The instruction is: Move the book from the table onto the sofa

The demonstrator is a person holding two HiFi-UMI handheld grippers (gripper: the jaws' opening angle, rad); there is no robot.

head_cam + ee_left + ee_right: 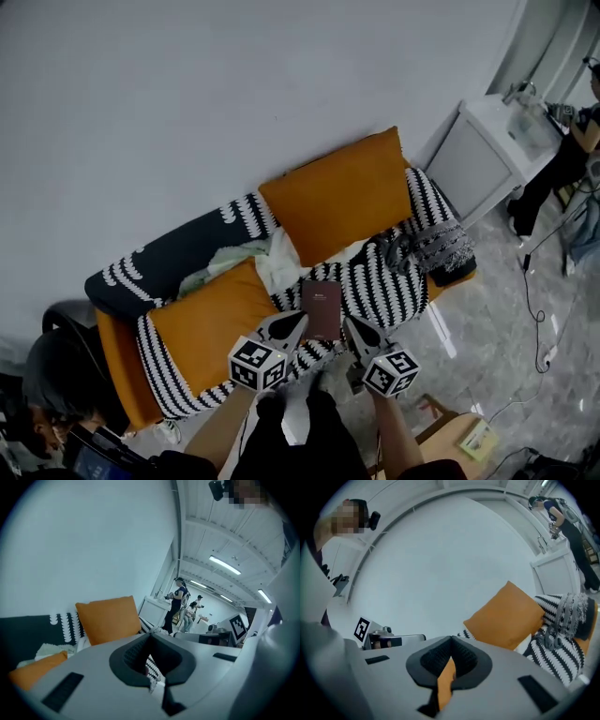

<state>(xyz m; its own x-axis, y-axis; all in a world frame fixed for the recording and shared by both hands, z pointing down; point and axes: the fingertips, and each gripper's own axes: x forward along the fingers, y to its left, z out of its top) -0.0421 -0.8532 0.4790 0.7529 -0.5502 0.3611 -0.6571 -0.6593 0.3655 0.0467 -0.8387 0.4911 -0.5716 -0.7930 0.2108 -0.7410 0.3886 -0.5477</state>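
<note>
The book point(322, 309) is a thin, dark maroon rectangle with a smooth cover. It lies flat on the sofa point(117, 361), on a knitted throw point(375, 281) of black and white stripes. 2 plump square cushions in matte orange fabric sit near it, 1 point(342, 192) leaning on the backrest behind it and 1 point(211, 323) to its left. A crumpled white cloth point(281, 267) is bunched between the cushions, and a dark blanket point(178, 253) with white scalloped marks hangs over the backrest.

The left gripper point(292, 323) and the right gripper point(354, 326) flank the book's near edge, each carrying a cube with square black-and-white markers. From the head view I cannot tell whether either touches the book. In its own view the left gripper point(151, 641) has its grey jaws closed together with nothing held, and only striped fabric shows through the slit below. The right gripper point(451, 641) is likewise closed and empty, with orange cushion fabric showing through its slit.

The sofa stands against a plain pale wall point(187, 112) on a glossy, marbled grey floor point(506, 319). A white cabinet point(469, 155) stands past its right end.
</note>
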